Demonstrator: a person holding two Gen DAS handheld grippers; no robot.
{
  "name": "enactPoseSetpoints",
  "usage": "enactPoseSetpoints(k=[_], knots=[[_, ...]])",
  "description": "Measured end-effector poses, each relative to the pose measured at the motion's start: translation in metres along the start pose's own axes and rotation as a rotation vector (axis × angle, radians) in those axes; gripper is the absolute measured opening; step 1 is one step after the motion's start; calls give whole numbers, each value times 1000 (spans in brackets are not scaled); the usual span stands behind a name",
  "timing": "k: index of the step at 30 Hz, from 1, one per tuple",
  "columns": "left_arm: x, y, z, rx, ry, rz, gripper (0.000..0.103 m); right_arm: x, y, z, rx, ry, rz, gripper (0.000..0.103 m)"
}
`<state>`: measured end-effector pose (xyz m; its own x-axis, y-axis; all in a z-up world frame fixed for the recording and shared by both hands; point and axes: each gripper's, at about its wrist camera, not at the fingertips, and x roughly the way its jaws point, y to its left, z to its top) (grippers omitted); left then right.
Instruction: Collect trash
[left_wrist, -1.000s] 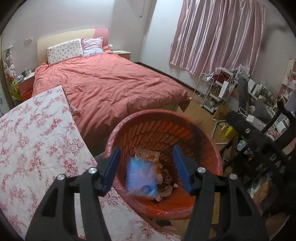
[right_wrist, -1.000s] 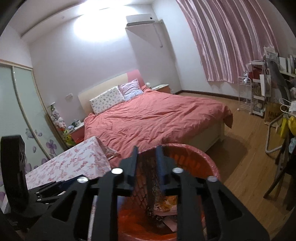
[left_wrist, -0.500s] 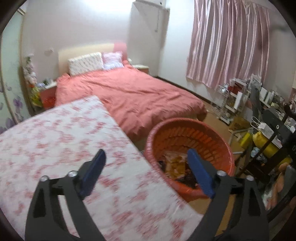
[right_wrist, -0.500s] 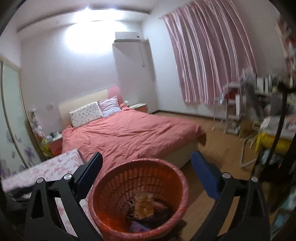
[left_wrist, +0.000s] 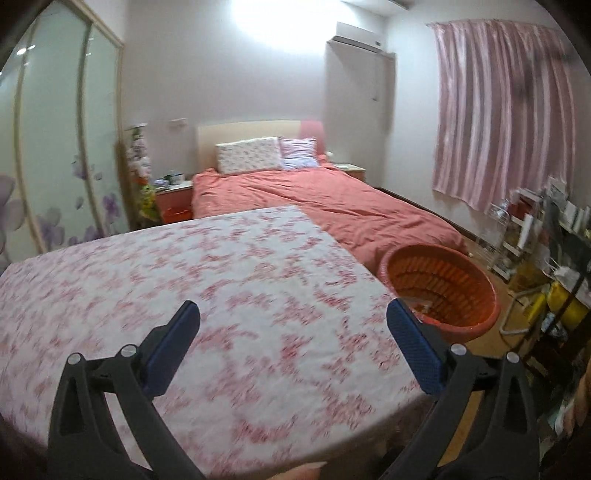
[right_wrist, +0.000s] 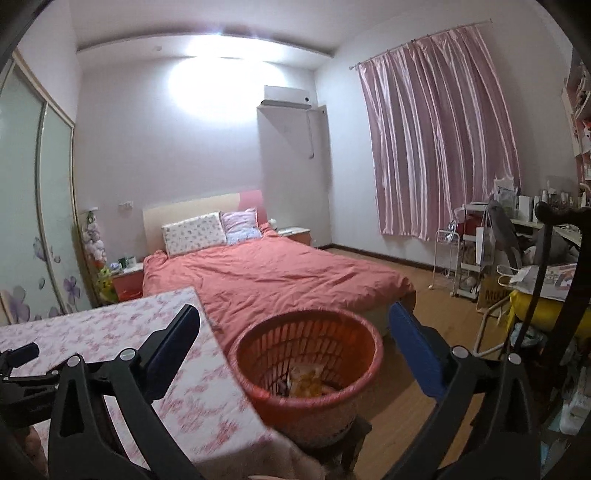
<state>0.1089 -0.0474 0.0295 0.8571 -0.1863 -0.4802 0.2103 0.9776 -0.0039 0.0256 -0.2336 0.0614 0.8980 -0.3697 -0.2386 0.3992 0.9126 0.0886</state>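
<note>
An orange slatted trash basket (right_wrist: 306, 365) stands on a dark stool beside the table, with wrappers (right_wrist: 306, 382) lying in its bottom. It also shows in the left wrist view (left_wrist: 441, 286) at the right. My left gripper (left_wrist: 291, 343) is open and empty above the floral tablecloth (left_wrist: 221, 280). My right gripper (right_wrist: 295, 350) is open and empty, held back from the basket, which shows between its fingers.
A bed with a red cover (right_wrist: 273, 273) lies behind the basket. Pink curtains (right_wrist: 439, 147) hang at the right. A cluttered desk, a dark chair (right_wrist: 554, 280) and a white rack (right_wrist: 465, 254) stand at the far right. A glass wardrobe (left_wrist: 55, 147) is at the left.
The blue wrapper between my left fingers a second ago now lies in the basket. My right gripper opened off the basket rim. Both grippers pulled back; the left swung over the table.
</note>
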Motion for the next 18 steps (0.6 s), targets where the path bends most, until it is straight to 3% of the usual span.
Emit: enactPoseSetpoints(k=[10, 18], knots=[[-47, 13, -27, -48, -46, 112, 99, -17, 27, -22, -75, 95, -42, 101], [-60, 21, -44, -93, -21, 132, 99, -31, 35, -35, -71, 147, -51, 101]])
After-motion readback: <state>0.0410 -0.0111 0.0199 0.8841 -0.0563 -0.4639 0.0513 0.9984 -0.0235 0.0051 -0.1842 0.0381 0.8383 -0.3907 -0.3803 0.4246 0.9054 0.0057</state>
